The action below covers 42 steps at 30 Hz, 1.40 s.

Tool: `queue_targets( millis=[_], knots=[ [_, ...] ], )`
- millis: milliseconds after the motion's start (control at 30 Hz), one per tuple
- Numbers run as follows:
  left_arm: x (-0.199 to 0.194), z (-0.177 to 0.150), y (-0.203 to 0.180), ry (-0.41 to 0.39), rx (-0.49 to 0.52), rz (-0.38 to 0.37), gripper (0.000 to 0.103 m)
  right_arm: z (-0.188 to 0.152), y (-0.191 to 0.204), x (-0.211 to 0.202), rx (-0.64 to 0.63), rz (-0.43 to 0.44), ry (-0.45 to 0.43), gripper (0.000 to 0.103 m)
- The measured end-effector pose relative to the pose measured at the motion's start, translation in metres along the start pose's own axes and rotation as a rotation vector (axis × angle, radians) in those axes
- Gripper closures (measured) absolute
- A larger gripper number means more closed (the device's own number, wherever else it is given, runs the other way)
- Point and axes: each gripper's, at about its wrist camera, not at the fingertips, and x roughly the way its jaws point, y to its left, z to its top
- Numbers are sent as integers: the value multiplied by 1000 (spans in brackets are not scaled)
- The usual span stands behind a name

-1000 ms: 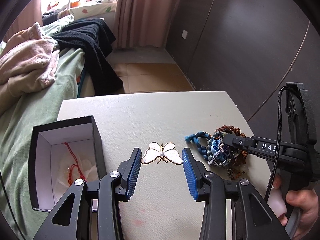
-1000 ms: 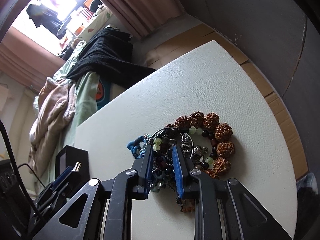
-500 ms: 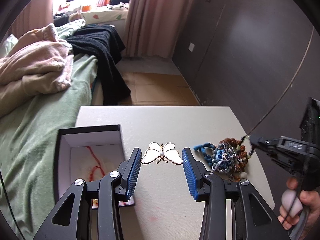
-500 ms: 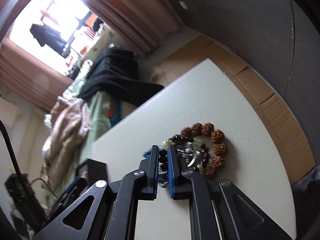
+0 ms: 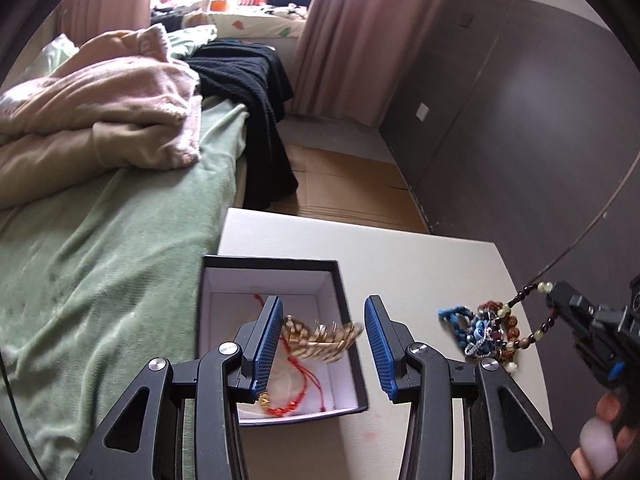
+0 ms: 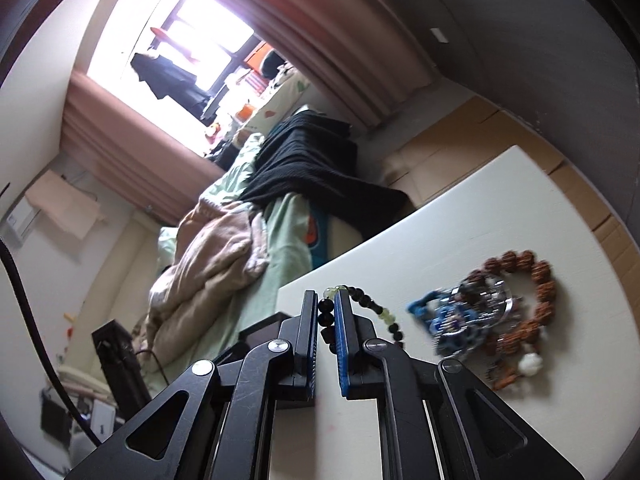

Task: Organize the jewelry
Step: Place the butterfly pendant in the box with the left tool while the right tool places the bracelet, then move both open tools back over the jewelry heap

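My left hand-held gripper (image 5: 320,330) grips the gold butterfly brooch (image 5: 320,334), long axis crosswise between the pads, directly over the open black box (image 5: 348,300) on the bench (image 5: 420,264). My right hand-held gripper (image 6: 327,314), nearer the jewelry pile (image 6: 492,312), pinches a dark beaded bracelet (image 6: 372,308) trailing toward it.

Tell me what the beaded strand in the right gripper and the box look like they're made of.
Beaded strand: glossy round dark beads with pale green translucent ones, probably polished stone or glass; the right gripper pinches it. Box: matte black outside, white inside, with thin straight walls, likely rigid cardboard.
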Motion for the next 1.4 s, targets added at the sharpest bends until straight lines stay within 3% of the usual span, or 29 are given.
queue_targets(
  millis=[67,133,167,533,933,967,1000,1067,1200,1400],
  knots=[
    [-3,3,6,-10,-25,12,54,-3,6,6,-2,23,11,93],
    [-5,6,11,-19,-48,10,33,-7,14,15,-8,43,26,93],
    [-8,6,14,-31,-63,8,30,-9,17,16,-13,52,32,93],
    [-21,12,41,-60,-173,18,29,-30,60,54,-56,202,107,93],
    [-21,12,68,-49,-268,27,29,-54,82,94,-87,220,184,93],
    [-20,12,69,-46,-271,31,29,-57,84,102,-92,204,216,85],
    [-19,12,70,-43,-271,33,29,-58,82,106,-88,187,249,68],
    [-18,11,70,-36,-269,37,29,-59,76,109,-59,170,270,52],
    [-18,11,63,-36,-258,29,29,-51,62,95,-32,151,261,52],
    [-14,6,32,-23,-179,0,29,-35,40,55,-9,94,179,51]
  ],
)
